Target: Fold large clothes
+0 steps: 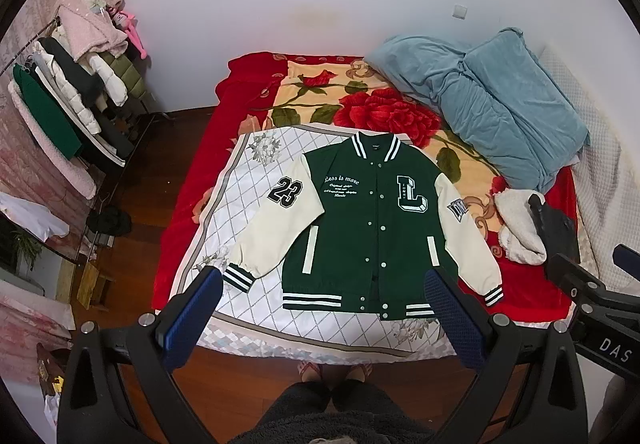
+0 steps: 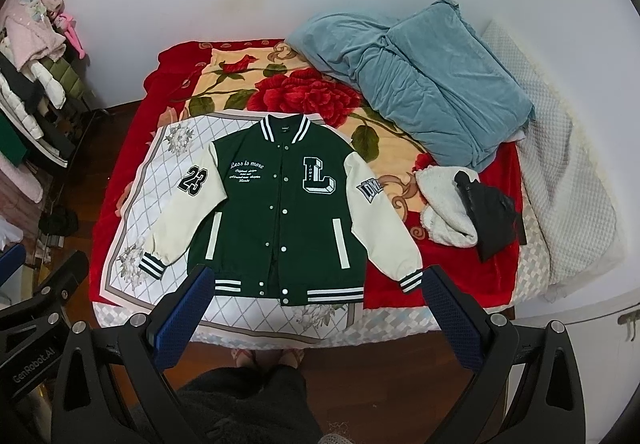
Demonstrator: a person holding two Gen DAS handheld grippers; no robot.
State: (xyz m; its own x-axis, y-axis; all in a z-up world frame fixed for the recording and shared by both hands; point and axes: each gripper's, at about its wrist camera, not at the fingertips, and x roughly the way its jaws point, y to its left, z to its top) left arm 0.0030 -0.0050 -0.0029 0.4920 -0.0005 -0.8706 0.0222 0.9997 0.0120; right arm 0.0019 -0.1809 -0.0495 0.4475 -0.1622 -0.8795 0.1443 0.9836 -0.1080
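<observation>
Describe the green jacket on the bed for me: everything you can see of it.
The green jacket is a varsity style: dark green body, cream sleeves, striped ribbed collar, cuffs and hem, white snap buttons, two white pocket welts. It bears a large "L" patch, embroidered "Less is more" script, a "23" on one sleeve and a crest on the other. It lies flat, front up, snapped shut, sleeves angled outward, mostly on a white diamond-patterned cloth. Neither pair of tongs touches it.
</observation>
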